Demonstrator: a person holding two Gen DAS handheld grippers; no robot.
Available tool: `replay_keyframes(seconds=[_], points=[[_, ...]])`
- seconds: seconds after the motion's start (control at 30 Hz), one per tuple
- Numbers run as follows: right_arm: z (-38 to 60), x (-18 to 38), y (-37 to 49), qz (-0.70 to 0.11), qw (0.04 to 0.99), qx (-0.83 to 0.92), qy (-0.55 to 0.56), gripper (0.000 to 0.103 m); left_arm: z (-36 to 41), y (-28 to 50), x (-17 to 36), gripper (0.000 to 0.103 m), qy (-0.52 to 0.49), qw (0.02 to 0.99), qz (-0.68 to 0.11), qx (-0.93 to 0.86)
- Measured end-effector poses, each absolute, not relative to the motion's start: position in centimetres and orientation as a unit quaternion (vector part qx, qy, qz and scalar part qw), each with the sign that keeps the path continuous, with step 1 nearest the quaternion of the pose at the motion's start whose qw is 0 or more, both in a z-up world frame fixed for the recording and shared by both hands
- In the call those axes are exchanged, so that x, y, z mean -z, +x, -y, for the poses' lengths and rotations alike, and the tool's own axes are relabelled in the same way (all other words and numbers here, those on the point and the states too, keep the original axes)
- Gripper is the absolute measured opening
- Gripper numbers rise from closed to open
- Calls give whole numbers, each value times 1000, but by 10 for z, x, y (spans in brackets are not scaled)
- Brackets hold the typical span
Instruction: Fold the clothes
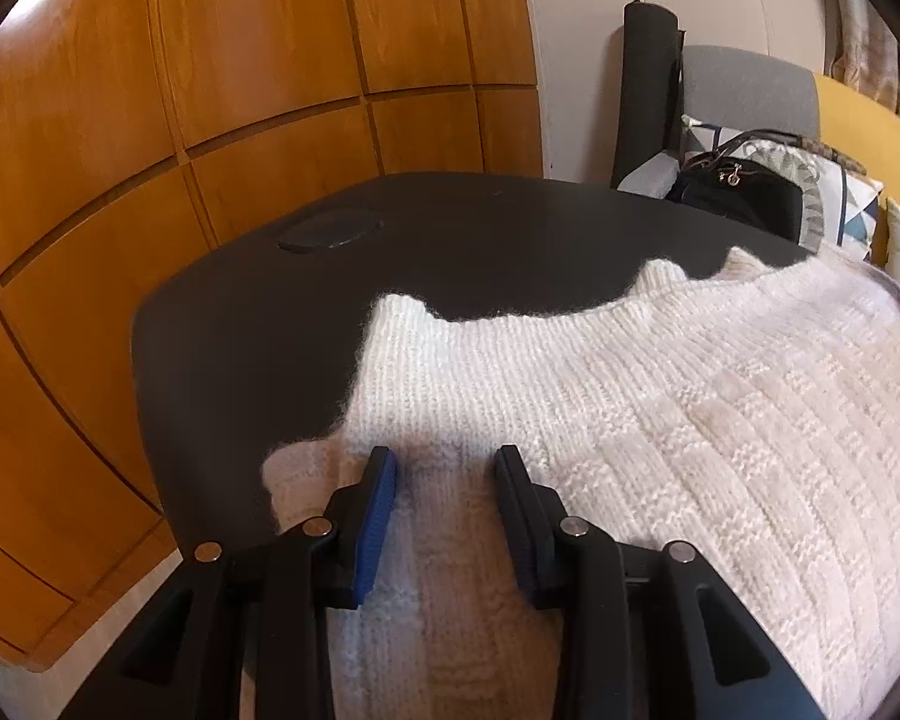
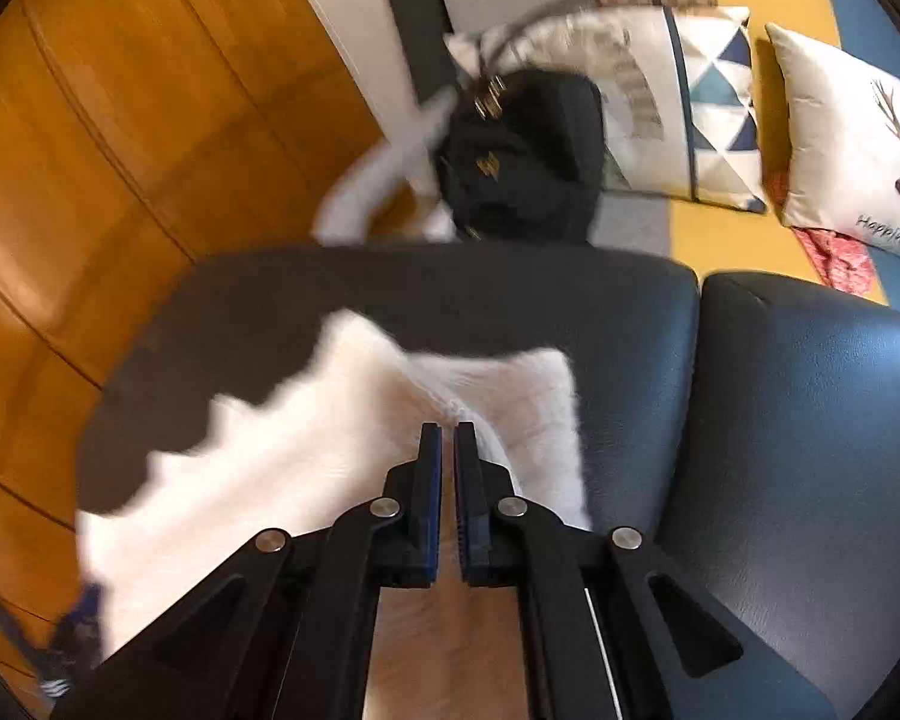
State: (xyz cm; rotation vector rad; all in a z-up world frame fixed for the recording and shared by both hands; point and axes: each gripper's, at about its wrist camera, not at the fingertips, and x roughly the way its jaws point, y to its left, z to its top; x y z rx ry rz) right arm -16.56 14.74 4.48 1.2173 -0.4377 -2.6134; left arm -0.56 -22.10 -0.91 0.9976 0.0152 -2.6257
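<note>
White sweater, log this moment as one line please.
white sweater on dark table | left gripper jaws gripping a bunched fold | right gripper jaws shut on sweater edge | fold not finished

There is one bit of writing to read. It is on the white pillow (image 2: 858, 138) with a deer drawn on it, seen from the right wrist view. Under the deer, in dark curly letters, it says "Happiness". More letters come after that word, but the edge of the picture cuts them off. The left wrist view has no words or numbers to read.
</note>
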Motion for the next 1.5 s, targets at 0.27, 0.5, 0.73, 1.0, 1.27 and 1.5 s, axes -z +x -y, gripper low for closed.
replay_keyframes(seconds=[0.27,0.5,0.73,1.0,1.27,1.5], points=[[-163,-28,-97,111,107,882,445,3,218,-2,10,36,346,167,0,923],[-165,-46,-97,174,106,886,416,6,223,-2,-9,35,360,142,-35,921],[-95,-60,-162,97,146,888,426,6,255,-45,-17,35,371,167,-89,909],[-82,-18,-214,63,80,867,488,0,282,-55,10,42,405,191,-111,887],[-83,-51,-165,72,140,885,438,9,329,-2,-11,37,359,168,-248,884],[-32,-53,-58,13,246,866,435,12,266,54,-21,37,352,146,-149,912]])
